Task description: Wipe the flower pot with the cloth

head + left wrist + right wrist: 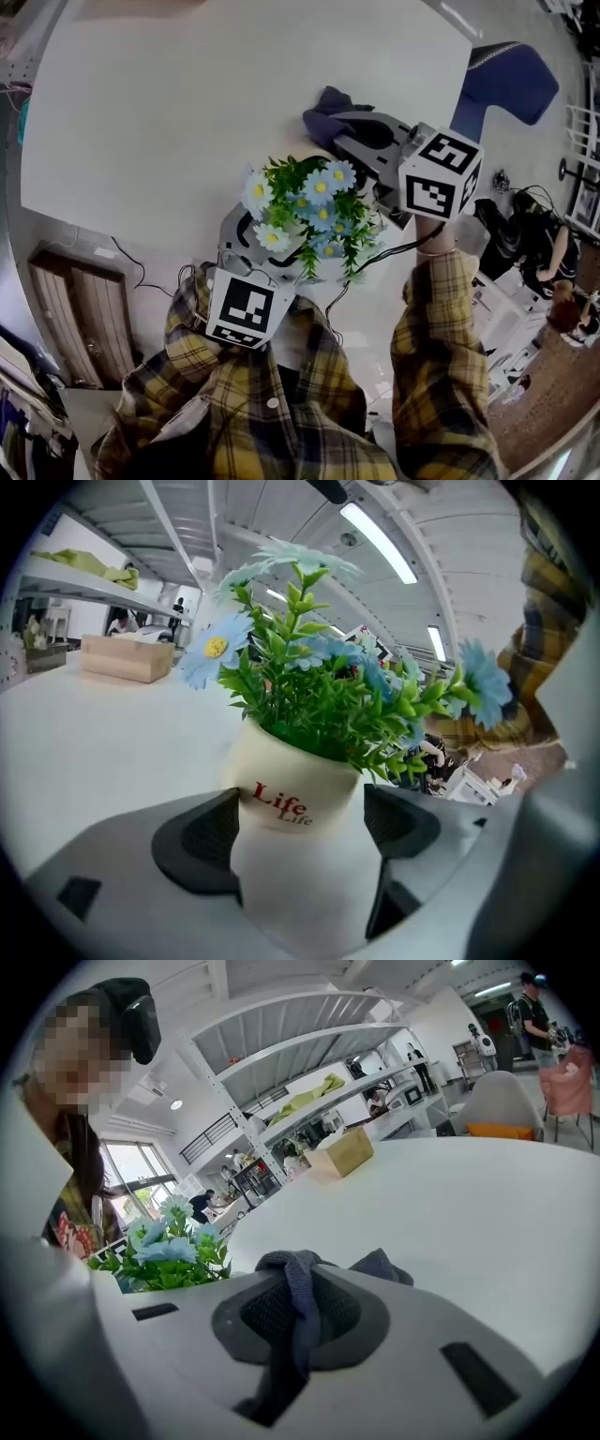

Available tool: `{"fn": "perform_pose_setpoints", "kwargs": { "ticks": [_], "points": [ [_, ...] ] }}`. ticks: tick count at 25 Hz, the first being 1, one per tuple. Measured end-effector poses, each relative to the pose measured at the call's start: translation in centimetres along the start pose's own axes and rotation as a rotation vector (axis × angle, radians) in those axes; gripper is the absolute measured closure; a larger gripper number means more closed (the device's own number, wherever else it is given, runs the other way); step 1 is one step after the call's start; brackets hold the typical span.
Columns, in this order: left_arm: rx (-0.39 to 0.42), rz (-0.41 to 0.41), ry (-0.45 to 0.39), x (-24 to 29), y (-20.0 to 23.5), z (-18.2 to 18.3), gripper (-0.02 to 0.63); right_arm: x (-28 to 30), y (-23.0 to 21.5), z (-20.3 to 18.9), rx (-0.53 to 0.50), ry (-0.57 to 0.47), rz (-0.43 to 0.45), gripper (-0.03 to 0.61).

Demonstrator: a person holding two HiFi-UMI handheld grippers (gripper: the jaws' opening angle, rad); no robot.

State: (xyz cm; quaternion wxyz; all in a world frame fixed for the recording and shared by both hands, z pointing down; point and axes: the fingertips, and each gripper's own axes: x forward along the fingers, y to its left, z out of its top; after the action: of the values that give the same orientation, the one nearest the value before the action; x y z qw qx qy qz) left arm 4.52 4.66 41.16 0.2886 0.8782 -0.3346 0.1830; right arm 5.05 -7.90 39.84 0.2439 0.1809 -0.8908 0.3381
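Flower pot [298, 808] sits upright, squeezed between the left gripper's [300, 841] pads by the white table's [187, 112] edge, perhaps lifted. The right gripper [292, 1326] pinches the blue-grey cloth [292, 1274] near the flowers [309, 206].

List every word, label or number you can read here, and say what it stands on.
"Life" in red, on the side of the cream flower pot.
"Life" again, smaller and darker, just beneath the first on the same pot.
Both marker cubes: black and white square patterns only, no words.
Red print on the person's shirt: too blurred to read.
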Motion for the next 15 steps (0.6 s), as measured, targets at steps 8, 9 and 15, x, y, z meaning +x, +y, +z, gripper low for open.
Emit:
{"fn": "perform_pose_setpoints", "kwargs": {
  "ticks": [8,9,15],
  "points": [
    [0.1,-0.08,0.03,0.3,1.1,0.3,0.212,-0.5,-0.6,-0.3,0.022,-0.013,-0.014,0.565],
    [0.123,-0.103,0.043,0.1,1.3,0.1,0.212,-0.5,-0.5,-0.3,0.023,-0.009,-0.008,0.565],
    [0.275,-0.294,0.17,0.2,1.5,-0.7,0.212,0.1,-0.6,-0.5,0.036,0.023,0.039,0.565]
  ]
}}
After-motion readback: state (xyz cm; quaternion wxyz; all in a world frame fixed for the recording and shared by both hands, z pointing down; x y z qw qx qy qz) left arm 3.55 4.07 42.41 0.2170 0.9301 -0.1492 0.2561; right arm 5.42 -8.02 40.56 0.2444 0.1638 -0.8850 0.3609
